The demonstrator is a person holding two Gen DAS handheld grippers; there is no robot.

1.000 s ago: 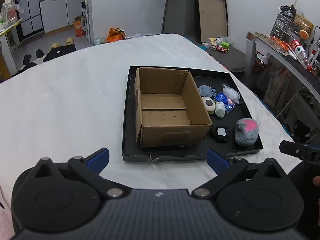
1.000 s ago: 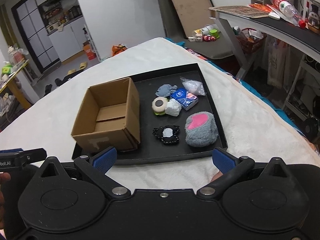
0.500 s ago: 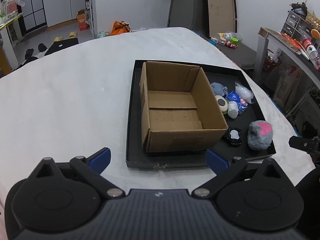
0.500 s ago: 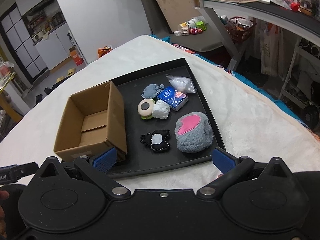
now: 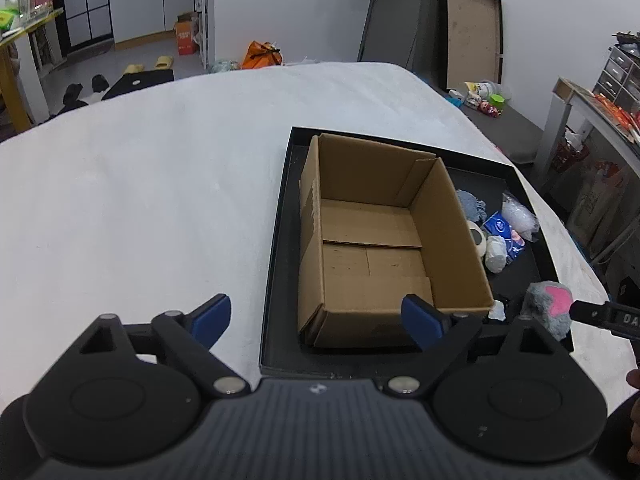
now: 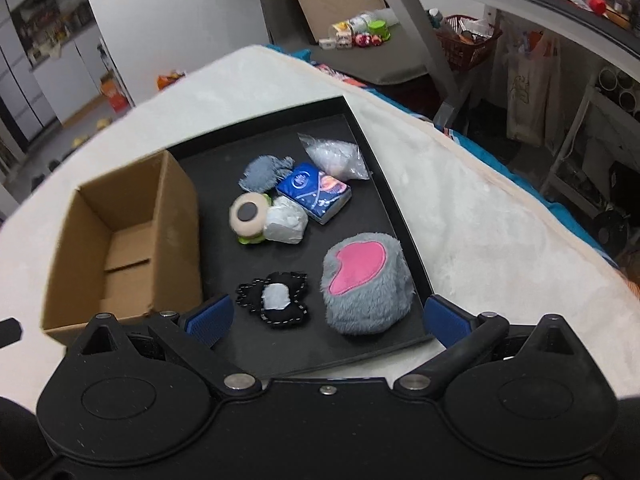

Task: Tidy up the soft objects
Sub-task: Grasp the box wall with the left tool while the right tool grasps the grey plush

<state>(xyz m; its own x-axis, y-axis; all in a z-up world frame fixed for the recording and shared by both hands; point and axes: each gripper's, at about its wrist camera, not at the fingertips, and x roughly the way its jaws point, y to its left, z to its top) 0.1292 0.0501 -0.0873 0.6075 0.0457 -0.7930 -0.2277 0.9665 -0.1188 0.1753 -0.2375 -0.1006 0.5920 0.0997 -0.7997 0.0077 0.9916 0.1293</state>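
Note:
An open, empty cardboard box (image 5: 376, 240) (image 6: 120, 240) stands on the left part of a black tray (image 5: 280, 280) (image 6: 384, 184). Beside it on the tray lie soft things: a grey plush with a pink patch (image 6: 366, 282) (image 5: 550, 310), a black felt piece with a white middle (image 6: 276, 300), a round cream toy (image 6: 248, 214), a white wad (image 6: 286, 226), a blue tissue pack (image 6: 314, 192), a grey cloth (image 6: 260, 174) and a clear bag (image 6: 334, 156). My left gripper (image 5: 316, 320) is open and empty before the box. My right gripper (image 6: 326, 316) is open and empty above the tray's near edge, close to the plush.
The tray lies on a white fluffy cover (image 5: 140, 200) over a large surface. To the right the cover's edge (image 6: 520, 208) drops off toward a shelf and a desk with clutter (image 6: 500, 20). The right gripper's body shows at the left wrist view's right edge (image 5: 604, 316).
Both grippers have moved forward and closer to the tray. The box and the soft things look larger. Nothing was picked up, and both jaws stay open.

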